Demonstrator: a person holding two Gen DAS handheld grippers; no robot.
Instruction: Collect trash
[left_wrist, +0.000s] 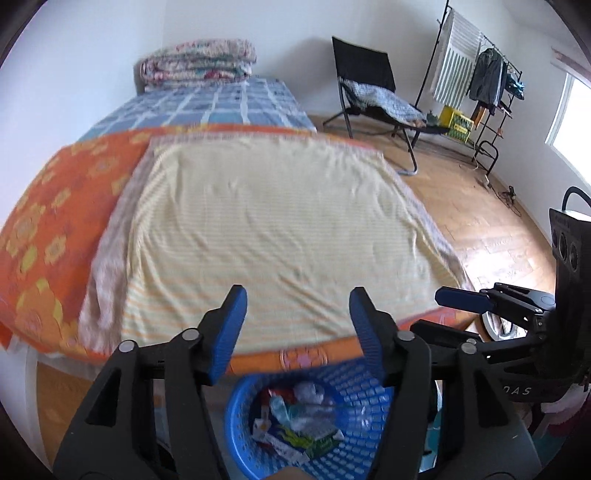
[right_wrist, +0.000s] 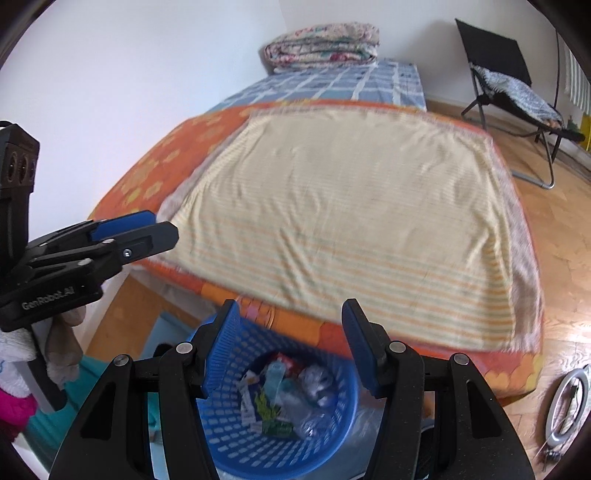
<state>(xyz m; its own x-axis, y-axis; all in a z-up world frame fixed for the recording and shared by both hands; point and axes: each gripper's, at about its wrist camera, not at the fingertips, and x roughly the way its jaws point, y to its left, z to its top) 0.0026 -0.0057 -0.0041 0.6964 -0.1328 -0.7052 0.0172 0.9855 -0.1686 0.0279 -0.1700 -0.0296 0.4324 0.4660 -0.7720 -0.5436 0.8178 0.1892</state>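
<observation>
A blue plastic mesh basket (left_wrist: 369, 402) stands on the floor at the foot of the bed; it also shows in the right wrist view (right_wrist: 236, 435). It holds trash (left_wrist: 295, 424): wrappers, crumpled plastic and packets (right_wrist: 288, 395). My left gripper (left_wrist: 297, 325) is open and empty, above the basket, at the bed's edge. My right gripper (right_wrist: 290, 343) is open and empty, also above the basket. Each gripper shows in the other's view, at the side: the right one (left_wrist: 461, 299), the left one (right_wrist: 125, 221).
A bed with a yellow striped cloth (left_wrist: 266, 229) over an orange sheet (left_wrist: 48, 229) fills the middle. Folded quilts (left_wrist: 199, 62) lie at its far end. A black folding chair (left_wrist: 369, 88) and a clothes rack (left_wrist: 480, 74) stand on the wood floor at the right. A ring light (right_wrist: 565, 406) lies on the floor.
</observation>
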